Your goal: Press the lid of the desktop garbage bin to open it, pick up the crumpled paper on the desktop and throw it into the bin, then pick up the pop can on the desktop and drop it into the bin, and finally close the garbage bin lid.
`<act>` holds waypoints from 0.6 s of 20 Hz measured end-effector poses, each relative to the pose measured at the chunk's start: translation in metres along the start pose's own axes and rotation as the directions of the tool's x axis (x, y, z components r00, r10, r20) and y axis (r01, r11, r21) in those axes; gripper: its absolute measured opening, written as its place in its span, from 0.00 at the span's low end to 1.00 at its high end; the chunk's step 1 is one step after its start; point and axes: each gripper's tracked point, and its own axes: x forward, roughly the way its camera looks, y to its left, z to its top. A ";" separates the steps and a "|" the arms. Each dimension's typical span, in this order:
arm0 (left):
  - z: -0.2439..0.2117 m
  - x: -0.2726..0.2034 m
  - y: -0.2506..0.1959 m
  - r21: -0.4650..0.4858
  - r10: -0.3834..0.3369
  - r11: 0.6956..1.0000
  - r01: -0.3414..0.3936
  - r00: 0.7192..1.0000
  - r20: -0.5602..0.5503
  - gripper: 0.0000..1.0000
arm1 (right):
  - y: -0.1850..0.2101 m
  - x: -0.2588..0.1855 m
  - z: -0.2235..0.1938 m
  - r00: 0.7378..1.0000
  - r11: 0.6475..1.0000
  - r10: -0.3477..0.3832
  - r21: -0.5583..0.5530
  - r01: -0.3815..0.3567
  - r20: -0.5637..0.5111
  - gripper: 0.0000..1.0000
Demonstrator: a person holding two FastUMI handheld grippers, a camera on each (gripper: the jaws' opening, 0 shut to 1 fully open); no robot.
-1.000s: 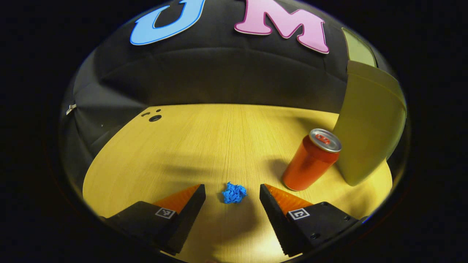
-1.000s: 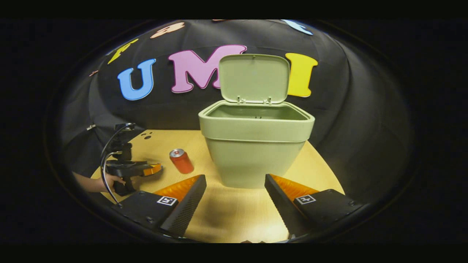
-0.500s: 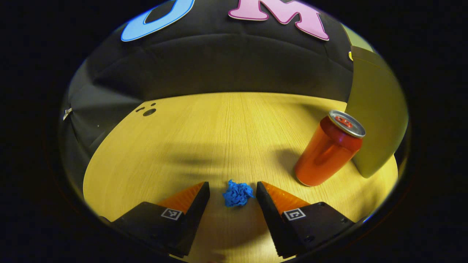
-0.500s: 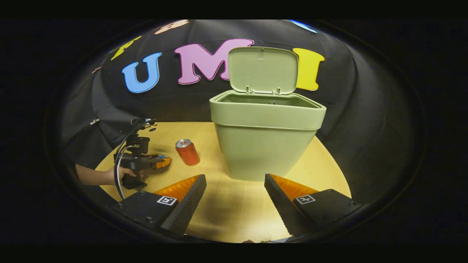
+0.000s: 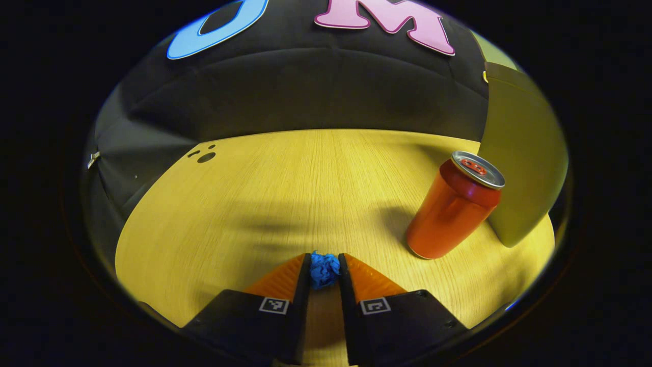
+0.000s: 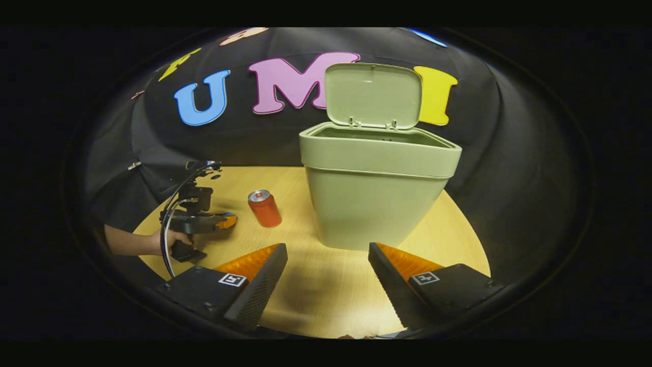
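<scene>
My left tool (image 5: 324,267) is pinched on the crumpled paper (image 5: 324,270), one finger pressing each side of the wad right at the tips; the paper sits low against the counter (image 5: 285,188), and I cannot tell whether it has left the wood yet. The grip is at the very ends of the fingers (image 5: 300,278), so I judge it shallow; I would hold the squeeze firm and lift straight up before swinging anywhere, since a light wad like this can pop out if I drag it sideways along the counter.

Just off to the right of the paper stands the can (image 5: 455,209), upright, with the bin (image 5: 524,163) close behind it; my path to the bin runs over or past that can, so I would climb well above its top first, then carry across, to avoid knocking it down.

My right tool (image 6: 326,265) is spread wide, holding nothing, hanging over the counter in front of the bin (image 6: 377,204); from there I see the lid (image 6: 373,94) standing up at the back and the mouth open, so the drop is ready to receive. In the same view the left tool (image 6: 224,221) sits low by the can (image 6: 265,208), a hand (image 6: 173,238) on its grip; I would keep the right tool parked clear of the bin's mouth, and let go only once the paper is squarely above the opening.
</scene>
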 end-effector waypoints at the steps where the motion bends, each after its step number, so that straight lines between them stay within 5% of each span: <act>1: -0.001 -0.001 0.000 -0.003 -0.001 1.000 0.001 1.000 -0.004 0.35 | 0.000 0.000 -0.002 1.000 1.000 0.002 -0.001 -0.002 -0.002 1.00; 12: 0.046 -0.068 -0.016 0.097 -0.091 0.992 0.079 0.988 0.125 0.29 | 0.003 -0.002 -0.009 1.000 1.000 0.007 0.011 -0.007 0.001 1.00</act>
